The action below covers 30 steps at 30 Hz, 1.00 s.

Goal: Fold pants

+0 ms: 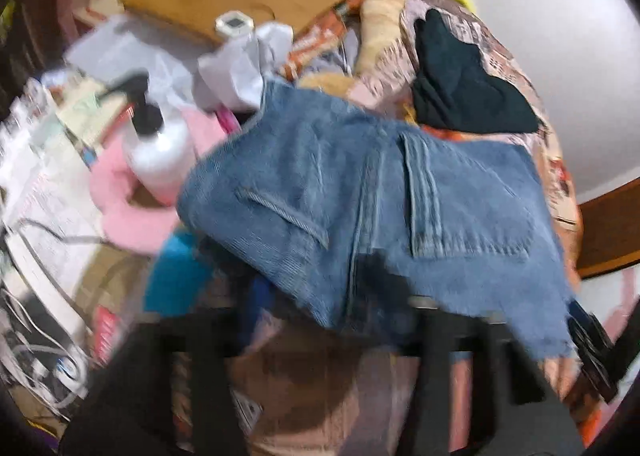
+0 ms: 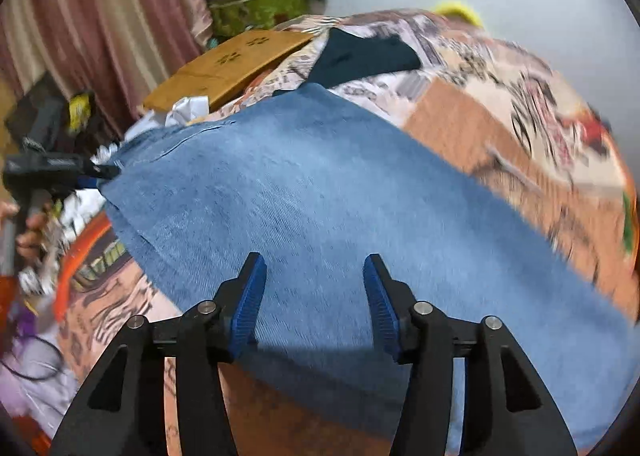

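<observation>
Pants: we see the blue denim pants (image 2: 320, 195) spread across the patterned bedspread (image 2: 500, 127), filling the middle of the right wrist view and running from ten o'clock down to four o'clock. In the left wrist view the pocket end (image 1: 460, 195) sits dead centre, draped over our left tool.

Right gripper: our right gripper (image 2: 314, 296) hangs over the denim at six o'clock, its blue pads (image 2: 250, 304) spread apart with nothing between them.

Left gripper: in the right wrist view our left gripper (image 2: 102, 171) reaches in at nine o'clock and pinches the edge of the cloth. In its own view the tips are buried under the denim, so there we cannot tell how they stand.

Clutter: a pump bottle (image 1: 156, 151) stands at nine o'clock just beside the pants, with a pink cloth (image 1: 132, 211) under it. A dark garment (image 1: 460, 87) lies at one o'clock, touching the denim's far edge.

Risk, left side: we judge that a swing of the pinched edge toward nine o'clock could knock the bottle over.

Risk, fold: with only one corner held, the cloth may bunch or fold crooked unless the right tool takes an edge first.

Risk, stray cloth: the dark garment could get dragged along in the fold.

Risk, blur: both views are smeared, so a pinch aimed now may miss the hem.
</observation>
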{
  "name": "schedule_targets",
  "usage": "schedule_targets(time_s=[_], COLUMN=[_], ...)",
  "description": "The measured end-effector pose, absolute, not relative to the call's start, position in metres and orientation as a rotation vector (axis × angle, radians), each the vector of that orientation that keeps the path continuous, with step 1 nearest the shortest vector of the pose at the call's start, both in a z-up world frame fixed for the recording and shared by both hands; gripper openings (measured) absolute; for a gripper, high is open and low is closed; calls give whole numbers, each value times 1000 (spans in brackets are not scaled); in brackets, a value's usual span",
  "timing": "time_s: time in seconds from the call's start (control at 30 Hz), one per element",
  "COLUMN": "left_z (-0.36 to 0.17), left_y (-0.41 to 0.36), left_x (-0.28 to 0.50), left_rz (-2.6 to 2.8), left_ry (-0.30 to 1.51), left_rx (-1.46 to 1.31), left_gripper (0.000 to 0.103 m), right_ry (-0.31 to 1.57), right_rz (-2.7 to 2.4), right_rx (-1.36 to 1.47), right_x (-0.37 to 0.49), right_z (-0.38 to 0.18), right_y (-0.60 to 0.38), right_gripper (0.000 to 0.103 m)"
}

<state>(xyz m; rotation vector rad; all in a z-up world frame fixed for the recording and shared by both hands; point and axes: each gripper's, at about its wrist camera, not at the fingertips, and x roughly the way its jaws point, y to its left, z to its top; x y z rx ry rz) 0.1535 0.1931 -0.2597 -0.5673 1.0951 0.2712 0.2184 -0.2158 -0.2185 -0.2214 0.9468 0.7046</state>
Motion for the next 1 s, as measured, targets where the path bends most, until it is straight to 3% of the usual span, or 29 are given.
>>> schedule_targets(time_s=[0.03, 0.2, 0.33, 0.4, 0.53, 0.73, 0.8, 0.87, 1.0], left_z=[-255, -228, -251, -273, -276, -248, -232, -219, -199], left_y=[191, 198, 205, 203, 200, 197, 193, 189, 169], left_x=[155, 143, 134, 136, 120, 102, 101, 108, 136], left_rz=[309, 295, 257, 223, 285, 309, 342, 342, 289], left_ry=[1084, 966, 1015, 1093, 1092, 1082, 1061, 1030, 983], left_rx=[-507, -476, -505, -511, -439, -318, -238, -202, -161], left_gripper=[13, 14, 15, 21, 56, 63, 67, 79, 88], right_ry=[947, 983, 1030, 981, 961, 1030, 1038, 1070, 1109], right_rz=[693, 670, 700, 707, 732, 639, 596, 545, 451], right_rx=[-221, -220, -213, -196, -171, -220, -156, -74, 56], right_x=[216, 212, 220, 224, 241, 269, 274, 280, 275], right_z=[-219, -217, -203, -193, -195, -228, -232, -237, -248], right_y=[-216, -215, -216, -208, -185, -191, -218, -253, -322], right_gripper=[50, 50, 50, 50, 59, 63, 74, 76, 83])
